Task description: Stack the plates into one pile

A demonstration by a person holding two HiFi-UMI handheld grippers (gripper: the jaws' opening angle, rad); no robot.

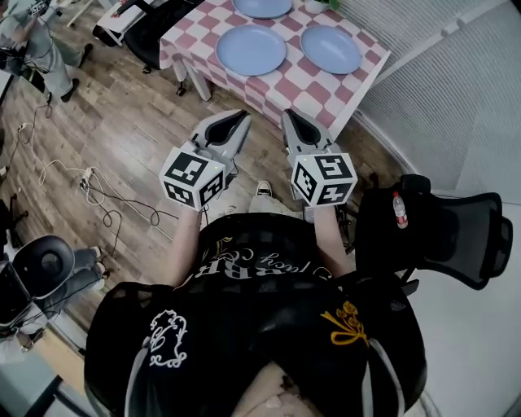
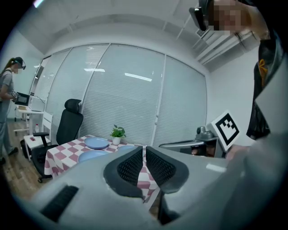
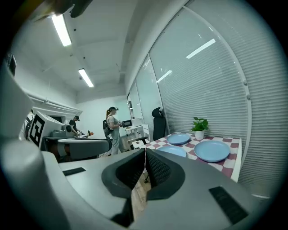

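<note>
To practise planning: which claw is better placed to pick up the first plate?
Left, narrowly: the nearest plate lies straight ahead of the left claw; the right claw sits off to its side. Both are shut.

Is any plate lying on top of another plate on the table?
No, the left plate, right plate and far plate lie apart on the table.

The plates (image 1: 251,50) are plain pale blue. The table (image 1: 321,89) carries a pink-and-white checked cloth. The floor (image 1: 130,130) shows brown wood grain, and the office chair (image 1: 444,232) is black.
</note>
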